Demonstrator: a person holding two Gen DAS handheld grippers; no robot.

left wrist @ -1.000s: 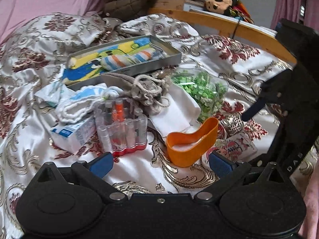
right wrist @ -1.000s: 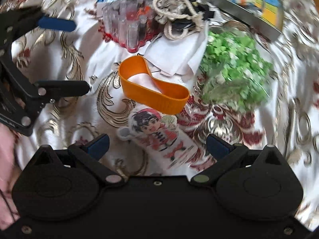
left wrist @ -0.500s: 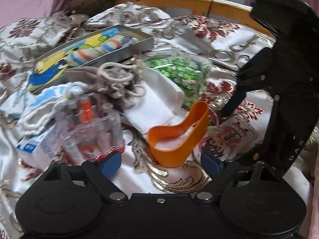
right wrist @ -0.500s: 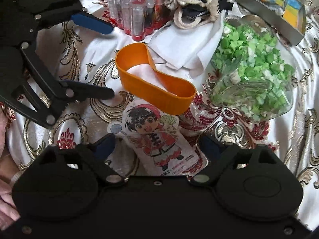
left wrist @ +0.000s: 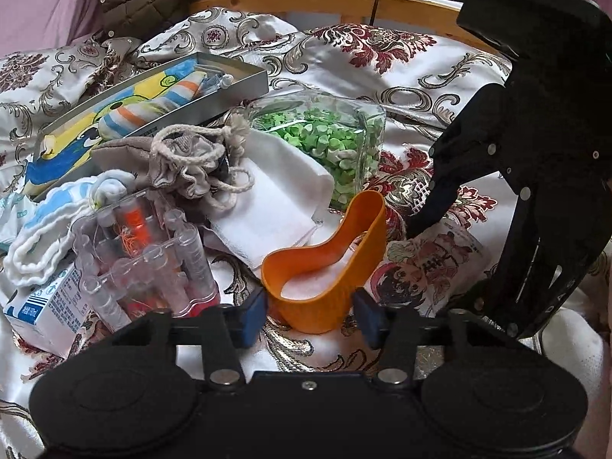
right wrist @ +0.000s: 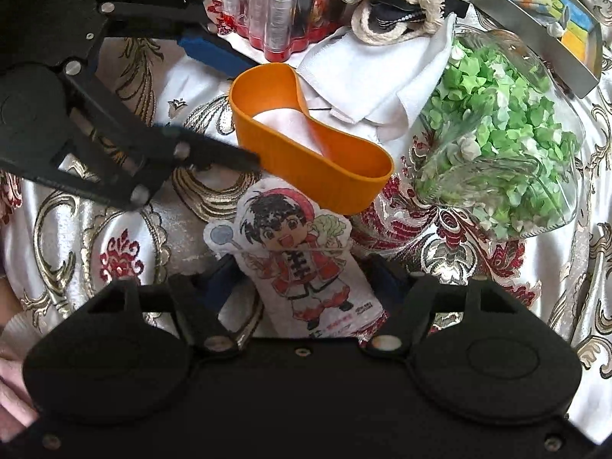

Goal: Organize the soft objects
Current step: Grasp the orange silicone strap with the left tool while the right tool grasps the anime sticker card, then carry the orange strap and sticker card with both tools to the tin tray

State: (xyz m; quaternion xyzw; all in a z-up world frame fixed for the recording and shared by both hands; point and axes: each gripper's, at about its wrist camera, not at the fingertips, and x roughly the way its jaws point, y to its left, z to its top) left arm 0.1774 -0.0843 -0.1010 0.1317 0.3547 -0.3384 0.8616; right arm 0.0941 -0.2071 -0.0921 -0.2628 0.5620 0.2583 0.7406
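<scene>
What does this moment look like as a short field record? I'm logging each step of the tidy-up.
surface: patterned bedspread
left claw: open, fingers either side of the orange band
right claw: open, fingers either side of the cartoon pouch
band: loop standing on edge, next to the pouch
nearby: white cloth, bag of green bits, drawstring bag, clear tubes, metal tin

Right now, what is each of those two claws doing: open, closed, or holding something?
Left gripper: open, its jaws on either side of the orange band, not clamped.
Right gripper: open, jaws on either side of the cartoon-boy pouch, not clamped.
</scene>
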